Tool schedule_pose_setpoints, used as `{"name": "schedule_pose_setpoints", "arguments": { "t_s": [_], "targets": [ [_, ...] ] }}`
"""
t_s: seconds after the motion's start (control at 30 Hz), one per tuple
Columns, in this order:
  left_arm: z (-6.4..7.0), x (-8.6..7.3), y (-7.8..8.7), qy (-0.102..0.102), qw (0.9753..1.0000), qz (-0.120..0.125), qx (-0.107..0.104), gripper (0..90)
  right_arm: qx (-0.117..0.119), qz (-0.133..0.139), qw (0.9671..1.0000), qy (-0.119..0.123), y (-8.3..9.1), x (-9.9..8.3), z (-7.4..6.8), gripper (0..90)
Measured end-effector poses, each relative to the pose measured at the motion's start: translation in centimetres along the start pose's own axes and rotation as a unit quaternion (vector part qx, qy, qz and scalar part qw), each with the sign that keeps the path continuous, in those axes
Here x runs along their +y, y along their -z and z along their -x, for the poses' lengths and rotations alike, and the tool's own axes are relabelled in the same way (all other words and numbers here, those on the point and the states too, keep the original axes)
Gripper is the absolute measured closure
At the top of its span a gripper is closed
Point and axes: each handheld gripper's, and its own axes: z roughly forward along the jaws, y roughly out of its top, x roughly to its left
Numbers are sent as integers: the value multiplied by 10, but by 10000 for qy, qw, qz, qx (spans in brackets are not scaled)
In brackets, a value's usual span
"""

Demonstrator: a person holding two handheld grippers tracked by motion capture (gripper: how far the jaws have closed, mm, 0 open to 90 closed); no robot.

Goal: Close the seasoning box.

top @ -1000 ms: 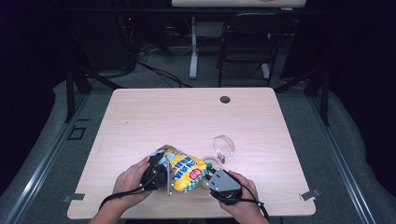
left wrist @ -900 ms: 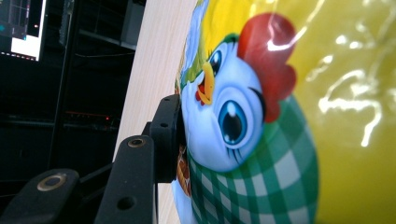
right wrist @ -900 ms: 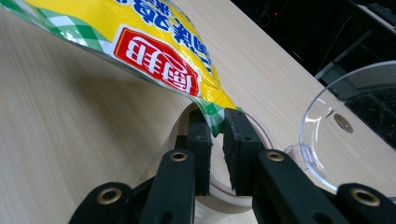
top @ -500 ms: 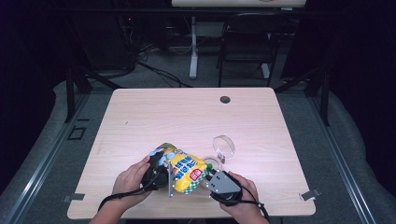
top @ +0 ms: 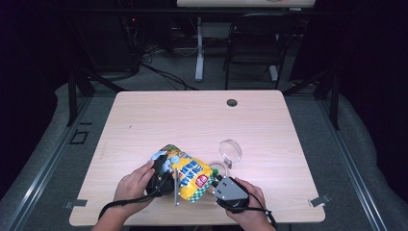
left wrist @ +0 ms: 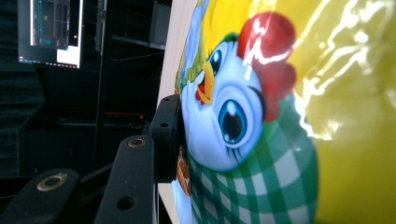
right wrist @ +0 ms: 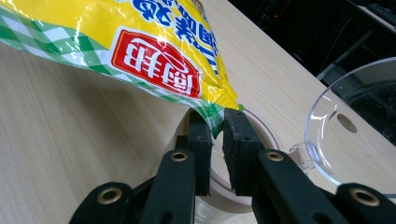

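Observation:
A yellow snack bag [top: 189,174] with green check and a cartoon chick [left wrist: 233,107] is held low over the front of the wooden table [top: 192,120]. My left gripper [top: 163,179] is shut on the bag's left end. One black finger [left wrist: 167,135] presses the chick print and the other is hidden behind the bag. My right gripper [top: 217,186] is shut on the bag's right corner [right wrist: 215,120]. That corner sits pinched between both pads just above a round beige-rimmed container [right wrist: 264,137].
A clear hinged lid [top: 231,149] stands open just beyond the container [top: 217,169]. A dark cable grommet [top: 232,102] sits near the table's far edge. Chairs and desk legs stand behind the table, and a lit monitor [left wrist: 49,30] glows in the dark.

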Motion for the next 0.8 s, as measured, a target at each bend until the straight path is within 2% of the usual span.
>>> {"name": "schedule_pose_setpoints", "arguments": {
  "t_s": [0.13, 0.47, 0.57, 0.8],
  "targets": [
    [0, 1, 2, -115, 9999, -68, 76, 599, 5, 8, 10000, -31, -1, -1, 0, 816],
    [0, 3, 2, -126, 9999, -102, 59, 599, 30, 24, 10000, -82, -2, -2, 0, 817],
    [-2, 4, 3, -221, 9996, -106, 136, 599, 40, 12, 9999, -129, -2, -3, 0, 818],
    [-4, 6, 5, -297, 9993, -139, 156, 599, 20, 46, 9998, -183, -2, -3, 1, 822]
  ]
}}
